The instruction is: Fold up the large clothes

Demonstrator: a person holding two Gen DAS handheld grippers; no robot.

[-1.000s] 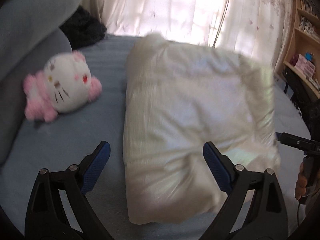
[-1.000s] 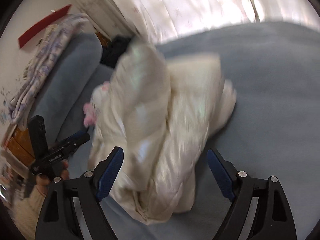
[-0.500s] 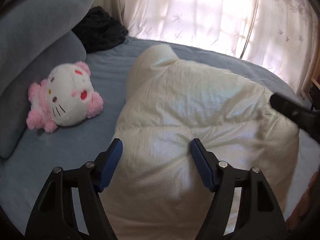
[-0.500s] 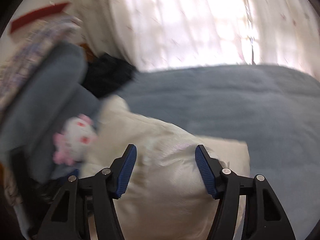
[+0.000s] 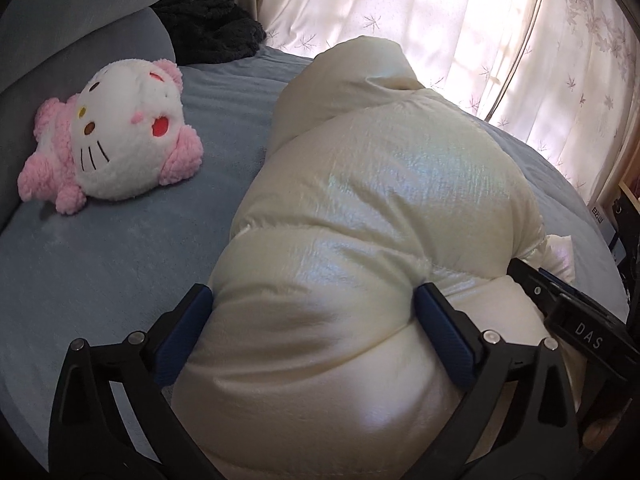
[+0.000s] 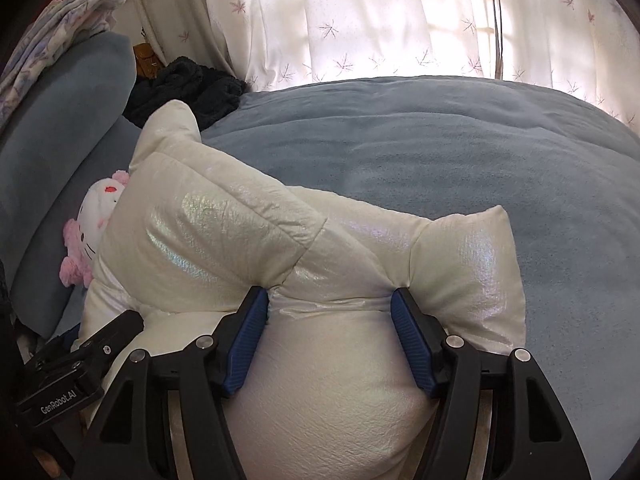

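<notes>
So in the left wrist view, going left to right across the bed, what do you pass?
Pink and white plush cat → cream puffer jacket → right claw, at the jacket's right edge.

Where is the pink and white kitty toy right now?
The kitty toy lies on the blue bed cover at the left of the left wrist view, beside the puffy white jacket and close below the black clothes.
</notes>
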